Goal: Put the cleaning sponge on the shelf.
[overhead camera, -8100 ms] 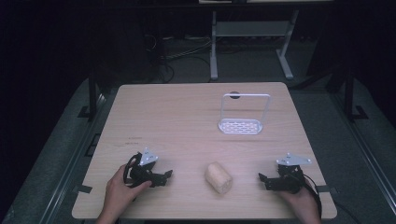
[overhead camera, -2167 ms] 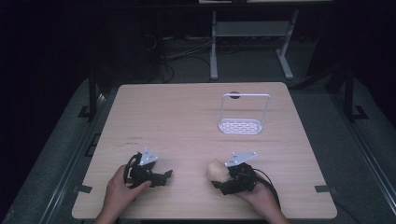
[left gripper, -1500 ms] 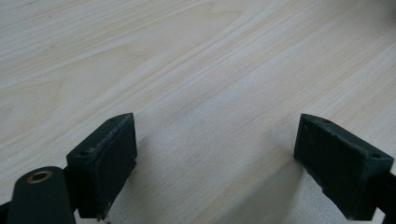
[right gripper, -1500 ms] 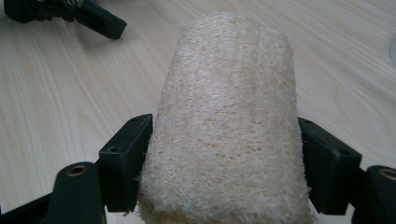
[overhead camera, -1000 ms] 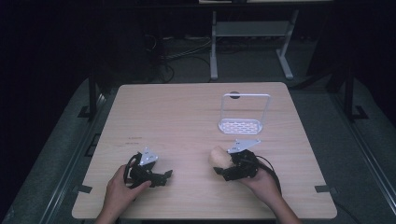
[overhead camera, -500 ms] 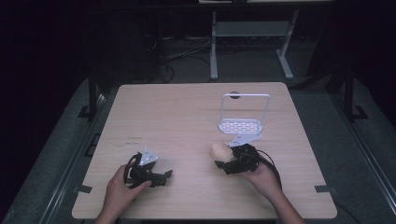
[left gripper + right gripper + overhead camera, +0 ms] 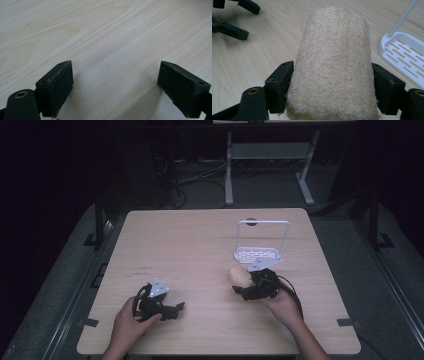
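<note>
Loofah clamped in the right hand-held gripper, just short of the white rack

The right hand-held gripper is squeezing the loofah across its width, its long axis running away from the jaws; the white slotted rack is sitting just beyond, nothing standing between. The left hand-held gripper is resting released on the tabletop, well apart, jaws spread on bare wood.

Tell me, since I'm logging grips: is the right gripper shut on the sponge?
Shut on it. In the right gripper view both fingers press the sides of the loofah sponge; the right gripper holds it beside the white rack.
</note>
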{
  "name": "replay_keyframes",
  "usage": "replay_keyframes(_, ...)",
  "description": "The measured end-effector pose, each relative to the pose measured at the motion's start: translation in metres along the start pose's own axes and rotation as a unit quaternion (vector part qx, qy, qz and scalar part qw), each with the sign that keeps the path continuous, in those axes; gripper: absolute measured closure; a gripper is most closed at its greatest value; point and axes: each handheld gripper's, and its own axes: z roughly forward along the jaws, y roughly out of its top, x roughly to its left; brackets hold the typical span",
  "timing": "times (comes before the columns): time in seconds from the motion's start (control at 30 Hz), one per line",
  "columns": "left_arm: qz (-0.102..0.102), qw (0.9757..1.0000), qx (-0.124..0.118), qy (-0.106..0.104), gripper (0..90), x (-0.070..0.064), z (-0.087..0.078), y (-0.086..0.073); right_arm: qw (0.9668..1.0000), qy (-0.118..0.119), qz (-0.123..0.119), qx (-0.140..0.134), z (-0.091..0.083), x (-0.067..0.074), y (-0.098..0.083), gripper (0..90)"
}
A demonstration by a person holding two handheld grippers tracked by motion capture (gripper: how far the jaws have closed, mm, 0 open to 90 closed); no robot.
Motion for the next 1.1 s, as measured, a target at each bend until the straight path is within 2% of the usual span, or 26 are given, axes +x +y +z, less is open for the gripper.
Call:
replay_keyframes(0.57, 0.003, 1.0, 0.001, 0.0, 12.6, 0.0, 0.0, 0.0, 0.9996, -0.024, 0.013, -0.006, -0.002, -0.022, 0.01, 26.0)
replay_keyframes(1.1, 0.002, 1.0, 0.001, -0.001, 12.6, 0.0, 0.0, 0.0, 0.9988, -0.041, 0.027, -0.002, 0.006, -0.043, 0.017, 26.0)
